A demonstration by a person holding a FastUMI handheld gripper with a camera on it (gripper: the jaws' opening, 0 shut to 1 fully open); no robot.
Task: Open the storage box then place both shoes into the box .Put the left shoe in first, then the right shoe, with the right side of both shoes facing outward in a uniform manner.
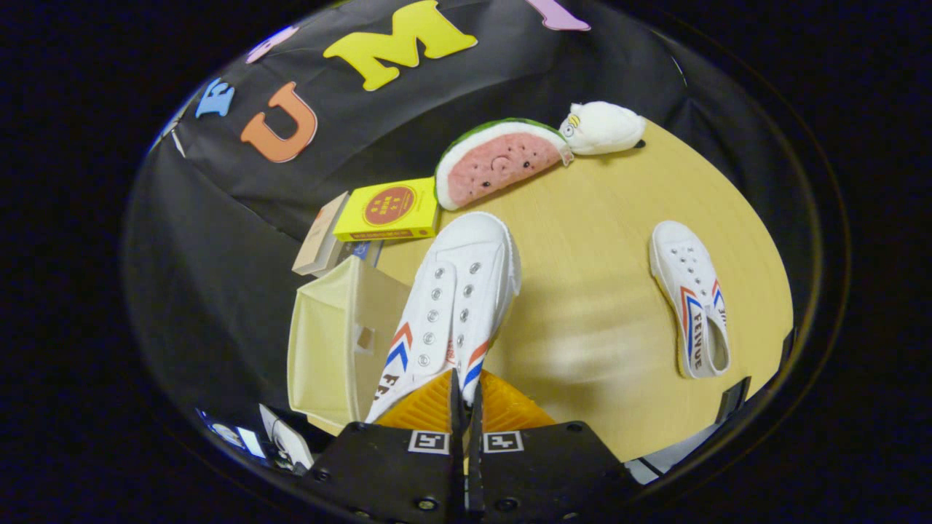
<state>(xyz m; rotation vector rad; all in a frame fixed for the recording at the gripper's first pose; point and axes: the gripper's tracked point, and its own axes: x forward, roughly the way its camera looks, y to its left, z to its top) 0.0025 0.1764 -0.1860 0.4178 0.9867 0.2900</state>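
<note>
My gripper (464,397) is shut on the heel edge of a white canvas shoe (455,298) with red and blue stripes, and the shoe hangs in the air, toe pointing away from the fingers. Just left of the held shoe stands the cream storage box (328,342), its opening showing toward the shoe. The second white shoe (690,298) lies on the yellow wooden table (597,247) well to the right, toe pointing away.
A yellow box (389,211) on a stack of books (324,236) sits beyond the storage box. A watermelon-slice plush (502,160) and a white plush toy (604,127) lie at the table's far edge by the black cloth wall.
</note>
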